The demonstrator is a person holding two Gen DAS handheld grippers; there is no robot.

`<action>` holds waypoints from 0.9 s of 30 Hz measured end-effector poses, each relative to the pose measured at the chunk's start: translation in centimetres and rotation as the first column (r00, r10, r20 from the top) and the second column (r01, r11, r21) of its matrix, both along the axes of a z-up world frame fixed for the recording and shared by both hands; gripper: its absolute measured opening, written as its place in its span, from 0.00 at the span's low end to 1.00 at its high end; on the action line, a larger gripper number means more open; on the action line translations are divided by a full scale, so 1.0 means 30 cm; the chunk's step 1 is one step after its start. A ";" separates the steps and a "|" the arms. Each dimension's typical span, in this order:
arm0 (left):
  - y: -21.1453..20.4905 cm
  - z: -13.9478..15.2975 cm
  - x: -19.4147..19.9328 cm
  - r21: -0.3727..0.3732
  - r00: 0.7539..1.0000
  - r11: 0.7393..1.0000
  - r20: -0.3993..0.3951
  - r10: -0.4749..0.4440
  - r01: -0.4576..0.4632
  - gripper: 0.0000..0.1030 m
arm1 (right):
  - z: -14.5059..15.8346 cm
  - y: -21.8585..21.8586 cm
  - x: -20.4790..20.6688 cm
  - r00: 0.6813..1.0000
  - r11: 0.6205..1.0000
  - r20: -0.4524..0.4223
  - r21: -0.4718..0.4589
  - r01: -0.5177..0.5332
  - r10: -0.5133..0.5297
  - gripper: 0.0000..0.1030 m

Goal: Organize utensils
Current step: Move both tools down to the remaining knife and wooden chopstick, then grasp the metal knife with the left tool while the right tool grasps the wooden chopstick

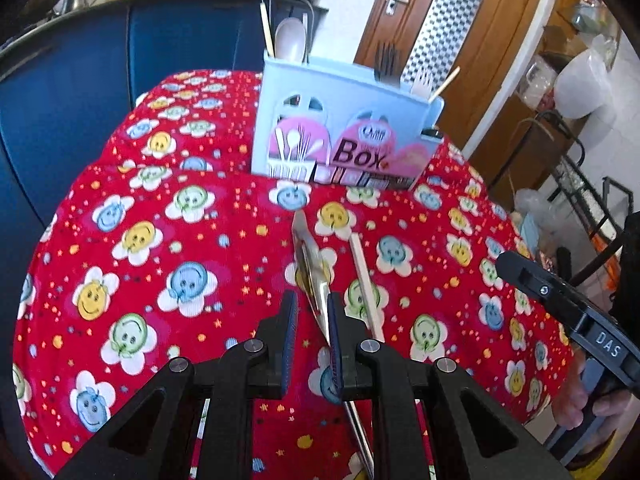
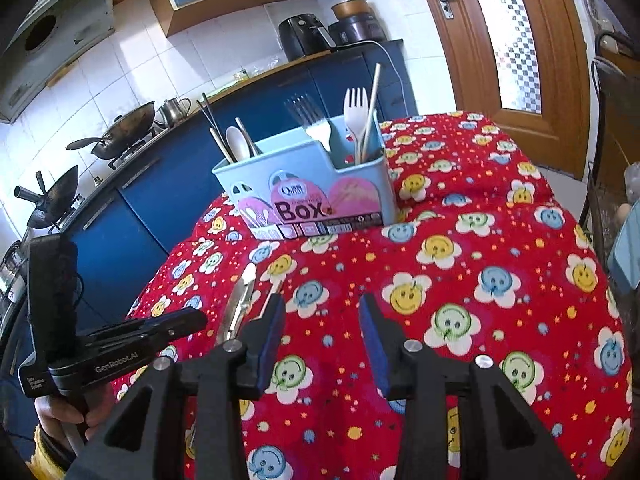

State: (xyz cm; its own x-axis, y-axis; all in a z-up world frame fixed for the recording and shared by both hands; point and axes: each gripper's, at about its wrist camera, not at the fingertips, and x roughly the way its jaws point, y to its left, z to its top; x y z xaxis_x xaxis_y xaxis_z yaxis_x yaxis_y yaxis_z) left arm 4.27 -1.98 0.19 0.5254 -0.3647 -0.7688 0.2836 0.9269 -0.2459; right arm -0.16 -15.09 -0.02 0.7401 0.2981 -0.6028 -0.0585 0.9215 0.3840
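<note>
Your left claw (image 1: 313, 312) stands narrowly open above the worktop; a shiny flat metal utensil (image 1: 311, 264) runs up past the inner face of its right pad (image 1: 334, 344), and whether the pads actually press on it cannot be told. Just to the right of that utensil lies a pale slim stick (image 1: 363, 276), parallel to it on the red cloth with smiley-face flowers (image 1: 160, 240).

Your right claw (image 2: 322, 320) is held partly open with nothing between its blue pads; only the cloth shows in the gap. From that side the metal utensil (image 2: 239, 304) and the stick (image 2: 272, 294) lie just left of the left pad, with the left claw's black body beside them.

Further back on the cloth stands the light-blue plastic utensil box with a pink label (image 2: 312, 196). Its left compartment holds a white spoon (image 2: 236, 142) and chopsticks; the right one holds a white plastic fork (image 2: 355, 114), a clear fork and another stick. Behind it run blue kitchen cabinets (image 2: 168, 184) and a wooden door (image 2: 516, 40).
</note>
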 end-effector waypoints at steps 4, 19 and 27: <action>-0.012 -0.019 0.008 0.007 1.000 1.000 -0.027 -0.006 0.006 0.15 | -0.029 -0.016 0.001 1.000 1.000 -0.020 0.015 0.007 -0.007 0.42; -0.085 -0.050 0.090 0.086 0.989 0.994 -0.132 -0.060 0.072 0.15 | -0.072 -0.060 -0.004 0.999 0.998 -0.038 0.056 0.023 -0.020 0.43; -0.095 -0.048 0.161 0.084 0.960 0.987 -0.257 -0.109 0.134 0.13 | -0.069 -0.062 -0.011 0.999 0.998 -0.036 0.059 0.021 -0.019 0.43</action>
